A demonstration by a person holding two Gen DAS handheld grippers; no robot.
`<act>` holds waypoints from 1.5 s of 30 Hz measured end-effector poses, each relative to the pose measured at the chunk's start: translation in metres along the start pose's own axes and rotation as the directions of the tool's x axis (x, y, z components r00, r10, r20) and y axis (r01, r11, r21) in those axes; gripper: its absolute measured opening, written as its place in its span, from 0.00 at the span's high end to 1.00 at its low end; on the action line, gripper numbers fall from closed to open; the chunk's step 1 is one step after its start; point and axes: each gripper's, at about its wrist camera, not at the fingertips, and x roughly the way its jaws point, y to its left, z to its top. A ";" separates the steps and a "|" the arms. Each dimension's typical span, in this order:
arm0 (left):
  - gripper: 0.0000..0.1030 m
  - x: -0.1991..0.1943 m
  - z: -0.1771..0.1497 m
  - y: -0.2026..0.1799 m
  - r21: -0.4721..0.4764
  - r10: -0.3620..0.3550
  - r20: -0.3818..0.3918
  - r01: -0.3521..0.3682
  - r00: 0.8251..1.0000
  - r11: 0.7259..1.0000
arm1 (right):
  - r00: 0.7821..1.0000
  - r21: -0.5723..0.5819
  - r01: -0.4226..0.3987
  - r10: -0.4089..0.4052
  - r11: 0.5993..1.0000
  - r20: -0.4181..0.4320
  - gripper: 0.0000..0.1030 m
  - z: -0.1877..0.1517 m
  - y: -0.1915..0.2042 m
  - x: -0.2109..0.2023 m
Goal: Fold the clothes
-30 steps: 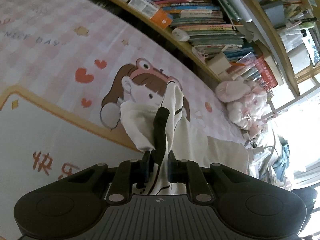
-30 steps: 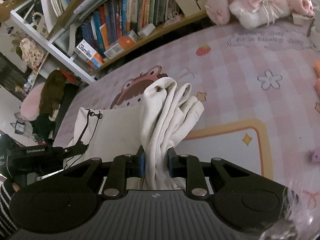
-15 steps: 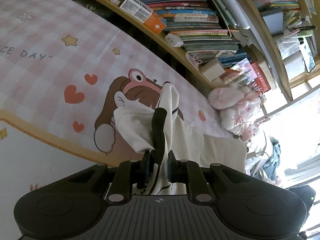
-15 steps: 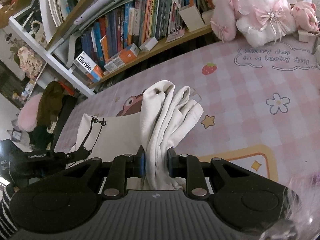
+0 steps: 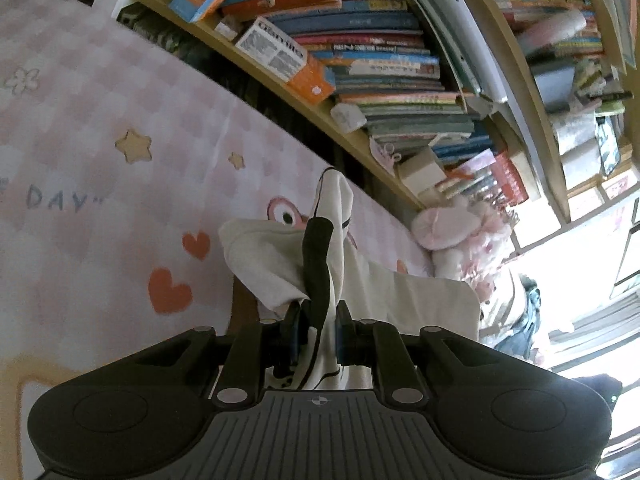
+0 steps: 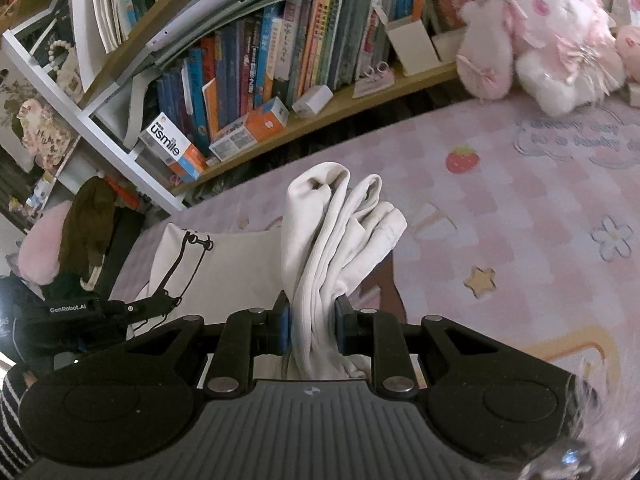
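We are gripping the cream garment (image 6: 320,248) with both the left gripper (image 5: 316,330) and right gripper (image 6: 312,330), fingers closed on bunched fabric, above the pink play mat (image 6: 520,216); folding is appearing partway complete.

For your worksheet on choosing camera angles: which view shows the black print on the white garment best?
The right wrist view. There the black print lies open on the flat panel of the white garment. In the left wrist view the print is only a dark strip on bunched cloth in the left tongs.
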 end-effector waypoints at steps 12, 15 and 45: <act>0.86 0.025 0.051 0.017 -0.021 -0.002 0.041 0.003 0.999 1.000 | 1.000 -0.058 -0.015 0.016 0.998 0.013 0.81 0.049 0.009 0.051; 0.86 0.033 0.063 0.017 -0.022 0.000 0.051 0.001 0.999 1.000 | 0.999 -0.058 -0.025 0.026 0.998 0.021 0.81 0.062 0.006 0.062; 0.84 0.105 0.110 0.075 -0.126 0.026 0.059 -0.019 0.998 0.992 | 0.999 0.097 -0.041 0.042 0.994 -0.004 0.79 0.097 -0.059 0.166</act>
